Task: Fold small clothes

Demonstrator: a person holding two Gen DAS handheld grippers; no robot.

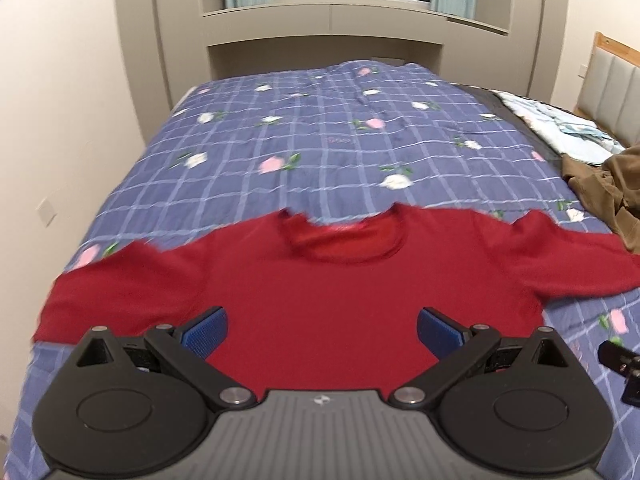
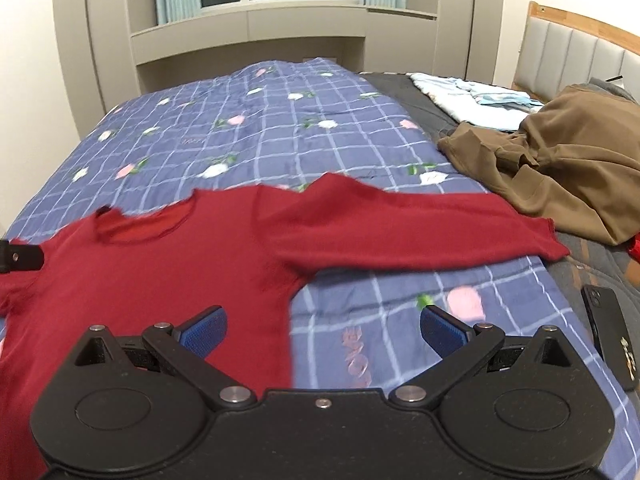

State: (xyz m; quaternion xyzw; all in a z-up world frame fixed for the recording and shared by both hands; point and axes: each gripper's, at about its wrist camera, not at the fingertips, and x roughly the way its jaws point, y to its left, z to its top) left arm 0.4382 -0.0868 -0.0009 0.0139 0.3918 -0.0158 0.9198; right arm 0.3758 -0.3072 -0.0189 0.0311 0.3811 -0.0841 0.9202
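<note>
A red long-sleeved sweater [image 1: 320, 280] lies flat on the blue checked bedspread [image 1: 320, 140], neckline away from me and both sleeves spread out sideways. My left gripper [image 1: 322, 332] hovers open over the sweater's lower body, blue pads wide apart with nothing between them. In the right wrist view the same sweater [image 2: 160, 280] fills the left half, its right sleeve [image 2: 420, 232] stretching toward the brown garment. My right gripper [image 2: 324, 330] is open above the sweater's right side edge, one pad over red cloth, the other over the bedspread [image 2: 280, 128].
A crumpled brown garment [image 2: 560, 168] lies at the right of the bed, with pale blue folded cloth [image 2: 472, 104] behind it. A black phone [image 2: 612, 328] rests near the right edge. A padded headboard [image 2: 580, 52] stands at the right, a window alcove behind.
</note>
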